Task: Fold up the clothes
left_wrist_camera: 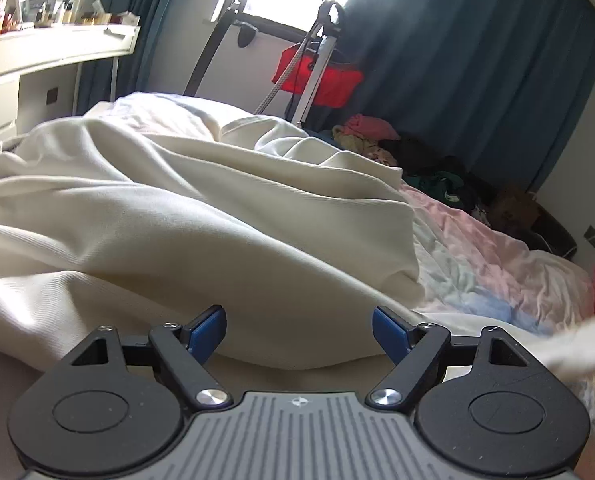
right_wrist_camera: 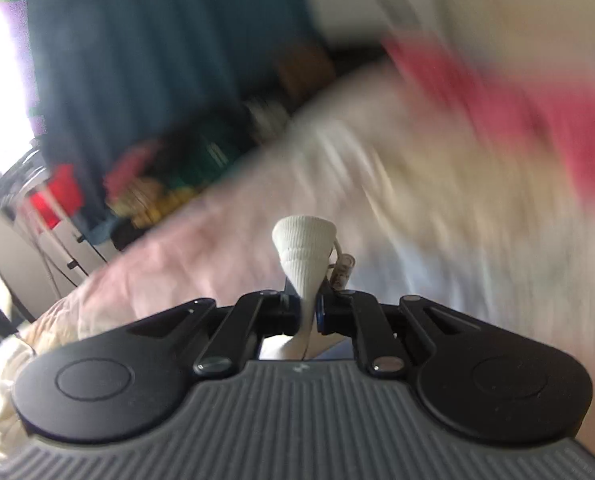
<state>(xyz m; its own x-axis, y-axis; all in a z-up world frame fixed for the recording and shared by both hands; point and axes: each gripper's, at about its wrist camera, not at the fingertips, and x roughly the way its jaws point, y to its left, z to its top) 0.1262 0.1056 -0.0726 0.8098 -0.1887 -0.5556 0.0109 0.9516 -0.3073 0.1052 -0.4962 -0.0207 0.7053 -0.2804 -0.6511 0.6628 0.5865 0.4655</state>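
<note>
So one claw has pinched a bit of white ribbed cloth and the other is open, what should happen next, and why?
Probably the open left gripper should ease forward and close on the cream garment lying rumpled just ahead of it. The right gripper already pinches the ribbed cuff; a second hold would let the cloth be spread flat for folding.

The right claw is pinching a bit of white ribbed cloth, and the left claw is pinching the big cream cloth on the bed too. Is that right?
Not quite. The right claw is pinching the white ribbed cloth, but the left claw is not pinching anything. The left wrist view shows its blue fingers standing wide apart, with the big cream cloth lying on the bed in front of them.
</note>
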